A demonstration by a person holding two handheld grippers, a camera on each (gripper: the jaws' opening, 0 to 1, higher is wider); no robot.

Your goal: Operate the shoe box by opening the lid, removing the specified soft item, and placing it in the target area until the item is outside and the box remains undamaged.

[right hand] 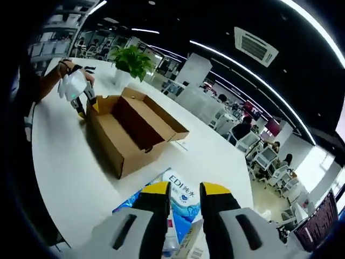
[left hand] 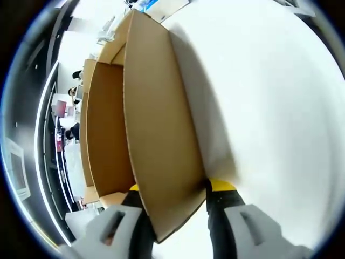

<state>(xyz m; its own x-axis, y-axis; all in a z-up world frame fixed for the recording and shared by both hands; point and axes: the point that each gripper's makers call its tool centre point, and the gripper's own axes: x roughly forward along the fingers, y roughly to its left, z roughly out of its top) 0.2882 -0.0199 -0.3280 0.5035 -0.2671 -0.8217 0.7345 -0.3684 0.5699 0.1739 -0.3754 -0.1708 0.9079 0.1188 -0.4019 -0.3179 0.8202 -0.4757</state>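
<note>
Left hand-held gripper (left hand: 175, 208) is clamped on the opened shoe box (right hand: 129, 129) flap; beyond the box, a soft pack (right hand: 180, 202) is gripped by the right hand-held gripper (right hand: 185, 198), unplaced.

An open-plan office: rows of desks (right hand: 259, 156), seated people (right hand: 241, 129), ceiling strip lights (right hand: 253, 78).

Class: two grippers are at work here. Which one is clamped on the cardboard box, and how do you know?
The left gripper: its jaws pinch the wall of the open cardboard box. The right gripper hangs apart from the box, above a blue-and-white pack.
</note>
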